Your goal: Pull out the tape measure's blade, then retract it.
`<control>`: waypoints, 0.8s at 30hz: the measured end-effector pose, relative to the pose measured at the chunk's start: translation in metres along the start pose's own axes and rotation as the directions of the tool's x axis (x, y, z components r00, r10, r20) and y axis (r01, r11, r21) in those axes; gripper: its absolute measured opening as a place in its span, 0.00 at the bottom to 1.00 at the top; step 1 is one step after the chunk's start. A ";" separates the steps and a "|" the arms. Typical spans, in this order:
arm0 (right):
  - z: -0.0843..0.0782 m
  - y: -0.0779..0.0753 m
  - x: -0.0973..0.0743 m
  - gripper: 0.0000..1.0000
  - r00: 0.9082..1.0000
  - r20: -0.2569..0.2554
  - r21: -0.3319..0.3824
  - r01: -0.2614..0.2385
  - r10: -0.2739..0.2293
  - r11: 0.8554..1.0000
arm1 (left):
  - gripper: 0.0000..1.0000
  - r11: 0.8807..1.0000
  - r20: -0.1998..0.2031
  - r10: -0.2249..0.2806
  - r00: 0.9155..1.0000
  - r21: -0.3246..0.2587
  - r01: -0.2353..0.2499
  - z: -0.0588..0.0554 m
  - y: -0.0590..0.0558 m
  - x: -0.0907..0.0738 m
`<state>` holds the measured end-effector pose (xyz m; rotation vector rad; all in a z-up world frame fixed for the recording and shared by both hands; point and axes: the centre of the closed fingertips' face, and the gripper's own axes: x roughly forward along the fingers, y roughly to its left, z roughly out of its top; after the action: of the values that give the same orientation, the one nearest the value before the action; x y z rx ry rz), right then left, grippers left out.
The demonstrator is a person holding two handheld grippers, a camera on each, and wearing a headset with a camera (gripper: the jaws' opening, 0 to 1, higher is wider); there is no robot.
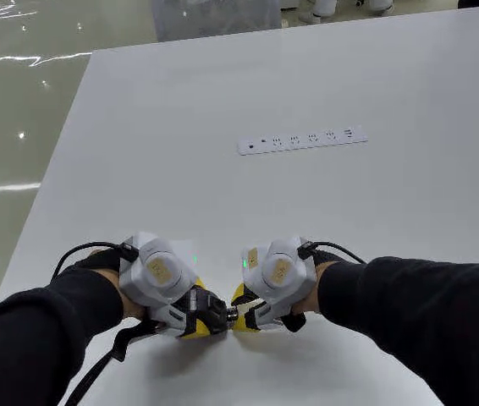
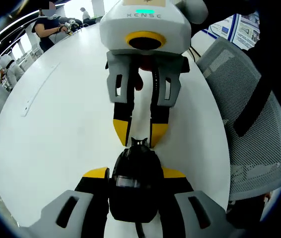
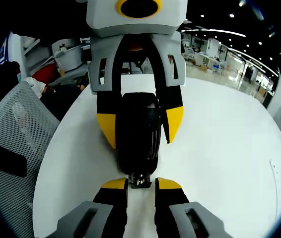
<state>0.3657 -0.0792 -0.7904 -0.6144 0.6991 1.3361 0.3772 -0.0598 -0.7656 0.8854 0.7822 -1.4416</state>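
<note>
White surface, wide and mostly bare. A power strip lay well apart on the far side. The work sat close to the near edge.

The left tongs were clamped on the tape measure, a black case, with a jaw on each side. The right tongs were narrow, closed about the hook at the blade's end with only the very tips on it. By the look of it the blade was not yet out, as the hook sat right at the case mouth.

Risks, my read:
- The tip-only hold on the hook was shallow. A pull off-line from the mouth could slip it free, and the hook would snap back onto the case.
- The case could twist in the left tongs if the pull went sideways.
- On the retract, a blade let run unchecked could whip.

Position: the case lay between the left tongs' jaws, its mouth end poking past their tips. The mouth faced the right tongs head-on. The two pairs of tips nearly met, hook between them. I couldn't tell whether the case touched the surface.
</note>
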 end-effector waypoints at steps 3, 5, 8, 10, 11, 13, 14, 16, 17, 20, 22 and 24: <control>0.003 -0.001 0.002 0.14 1.000 0.007 0.002 0.001 -0.001 1.000 | 0.33 1.000 0.002 0.001 1.000 -0.001 -0.001 0.000 0.000 0.000; 0.002 0.001 0.006 0.11 1.000 0.004 -0.005 -0.011 0.011 1.000 | 0.33 1.000 0.004 0.000 1.000 -0.001 0.000 0.000 0.000 0.000; 0.002 0.000 0.006 0.11 1.000 0.002 -0.006 -0.016 0.016 1.000 | 0.33 1.000 0.004 0.003 1.000 0.000 -0.003 0.000 0.000 0.000; 0.003 0.000 0.006 0.11 1.000 -0.010 -0.014 -0.012 0.012 1.000 | 0.33 1.000 0.006 0.005 1.000 -0.002 -0.005 0.000 0.000 0.000; 0.002 0.000 0.006 0.11 1.000 -0.014 -0.017 -0.009 0.009 1.000 | 0.33 1.000 0.006 0.005 1.000 -0.003 -0.005 0.000 0.000 0.000; 0.002 0.000 0.006 0.11 1.000 -0.017 -0.004 -0.001 0.001 1.000 | 0.33 1.000 0.006 0.004 1.000 -0.003 -0.004 0.000 0.000 0.000; 0.002 0.000 0.006 0.11 1.000 -0.021 -0.002 0.001 -0.001 1.000 | 0.33 1.000 0.006 0.002 1.000 -0.002 -0.002 0.000 0.000 0.000; 0.001 0.000 0.005 0.09 1.000 -0.014 -0.028 -0.005 0.005 1.000 | 0.33 1.000 0.006 0.001 1.000 -0.001 -0.001 0.000 0.000 0.000; 0.000 0.000 0.005 0.09 1.000 -0.013 -0.007 -0.002 0.002 1.000 | 0.33 1.000 0.004 0.001 1.000 -0.001 -0.001 0.000 0.000 0.000; -0.001 0.000 0.005 0.08 1.000 -0.018 -0.012 -0.003 0.003 1.000 | 0.33 1.000 -0.015 -0.001 1.000 0.012 0.001 -0.001 -0.001 0.000; -0.003 0.000 0.003 0.07 1.000 -0.012 0.004 -0.011 0.011 1.000 | 0.33 1.000 -0.018 0.001 1.000 0.018 -0.001 -0.001 -0.001 0.000; -0.007 -0.001 0.000 0.07 1.000 -0.020 -0.003 -0.012 0.011 1.000 | 0.33 1.000 -0.011 0.005 1.000 0.006 -0.005 -0.001 0.000 0.000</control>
<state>0.3659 -0.0844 -0.7946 -0.6278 0.7176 1.3435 0.3775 -0.0585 -0.7662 0.8995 0.7839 -1.4366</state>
